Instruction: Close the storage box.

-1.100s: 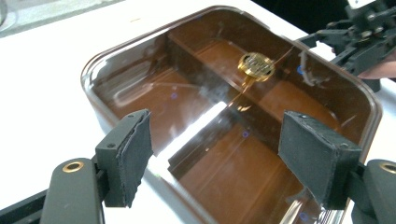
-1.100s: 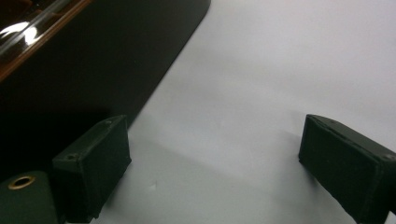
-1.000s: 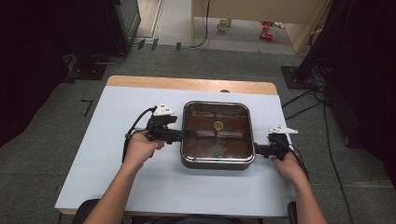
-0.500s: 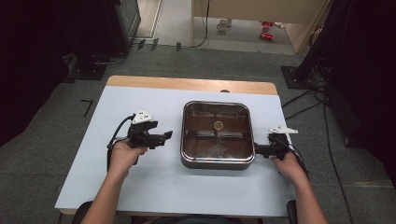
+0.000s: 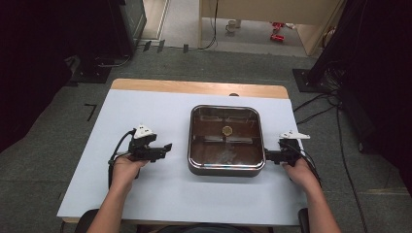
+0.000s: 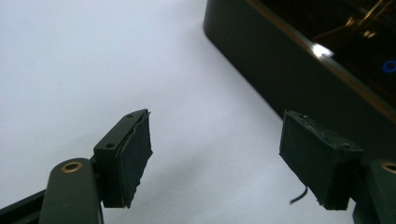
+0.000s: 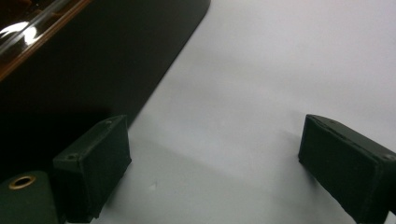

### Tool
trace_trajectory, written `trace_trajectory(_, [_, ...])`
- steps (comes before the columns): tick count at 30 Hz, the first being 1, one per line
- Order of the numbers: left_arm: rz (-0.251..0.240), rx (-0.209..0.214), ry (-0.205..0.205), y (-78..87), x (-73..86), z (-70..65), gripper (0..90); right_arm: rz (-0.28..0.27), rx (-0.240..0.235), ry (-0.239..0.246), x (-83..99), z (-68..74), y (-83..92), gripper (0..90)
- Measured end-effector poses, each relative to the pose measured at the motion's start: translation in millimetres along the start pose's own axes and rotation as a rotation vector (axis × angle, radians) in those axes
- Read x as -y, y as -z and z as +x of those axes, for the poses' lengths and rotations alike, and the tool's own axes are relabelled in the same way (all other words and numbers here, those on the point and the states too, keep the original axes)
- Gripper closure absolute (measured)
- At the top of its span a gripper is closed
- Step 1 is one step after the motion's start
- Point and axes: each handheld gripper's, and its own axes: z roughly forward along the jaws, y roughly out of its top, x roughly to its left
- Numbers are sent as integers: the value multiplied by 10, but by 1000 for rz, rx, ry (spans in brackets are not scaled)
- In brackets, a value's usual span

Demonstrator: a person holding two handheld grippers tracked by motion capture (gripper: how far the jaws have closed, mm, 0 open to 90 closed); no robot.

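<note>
One square pan (image 5: 226, 141) stands on the white desk (image 5: 160, 194), a little to the right of the middle and closer to the far edge than to the person. It is a shallow pan with rounded corners and a bright metal rim. The inside is dark brown and glossy, so it reflects the room lights. A small round golden spot (image 5: 227, 129) sits on the bottom near the middle, and two thin lines run across the bottom just under it. In the left gripper view the outer wall (image 6: 280, 70) looks black, with a thin golden line along the top edge. In the right gripper view the same dark wall (image 7: 93, 60) is close, with a shiny rim above it.

The left hand-held gripper (image 5: 165, 148) is held over the bare desk, to the left of the pan and apart from it. Its jaws are released and stand wide, with only white desk between them. The right hand-held gripper (image 5: 268, 156) is at the right side of the pan, near the front right corner. Its jaws are also released, and between them is only the desk surface; one pad (image 7: 93, 163) is just beside the pan wall, but I cannot tell if it touches.
</note>
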Motion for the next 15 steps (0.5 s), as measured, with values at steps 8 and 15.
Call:
trace_trajectory(8, [53,35,77,-173,107,31,251,0,4,2,0,4,0,90])
trace_trajectory(15, [71,3,-4,-232,141,-1,245,1,6,3,0,5,0,91])
